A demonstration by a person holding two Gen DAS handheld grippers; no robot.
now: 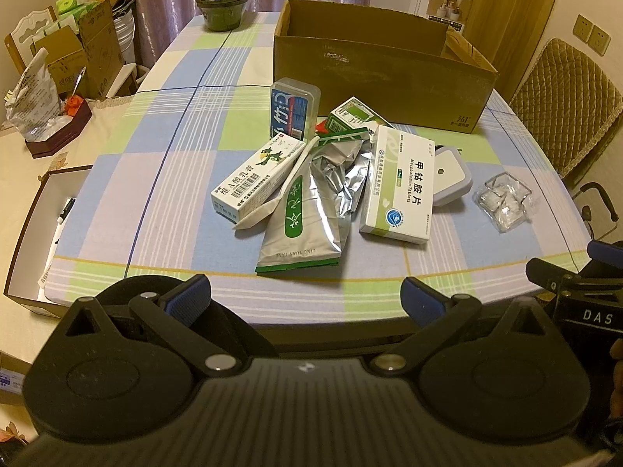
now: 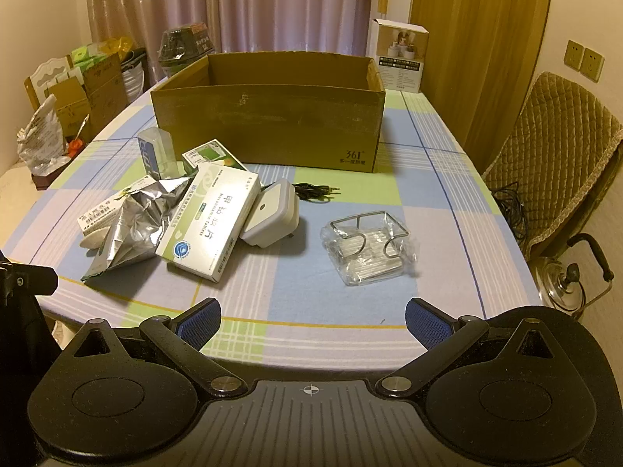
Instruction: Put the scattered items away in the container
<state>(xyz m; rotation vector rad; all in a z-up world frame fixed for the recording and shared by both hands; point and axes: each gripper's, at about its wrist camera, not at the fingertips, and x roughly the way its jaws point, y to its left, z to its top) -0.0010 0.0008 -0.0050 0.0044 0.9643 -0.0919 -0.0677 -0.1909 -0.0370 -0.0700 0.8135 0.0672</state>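
An open cardboard box (image 1: 373,74) (image 2: 272,128) stands at the back of the checked tablecloth. In front of it lies a heap: a white tablet box (image 1: 401,186) (image 2: 210,222), a crumpled foil pouch (image 1: 311,210) (image 2: 136,225), a long cream box (image 1: 257,175) (image 2: 97,212), a blue case (image 1: 290,111) (image 2: 153,151), a green carton (image 1: 350,114) (image 2: 208,157), a white plug adapter (image 1: 451,175) (image 2: 272,214) and a wire holder in clear wrap (image 1: 504,198) (image 2: 368,249). My left gripper (image 1: 305,297) and right gripper (image 2: 313,321) hover open at the near table edge, nothing between the fingers.
A black cable (image 2: 315,190) lies beside the adapter. A quilted chair (image 2: 545,163) and a kettle (image 2: 568,284) stand to the right. An open white box (image 1: 43,233) and stacked cartons (image 1: 78,54) sit left of the table. A dark pot (image 1: 222,0) stands at the far end.
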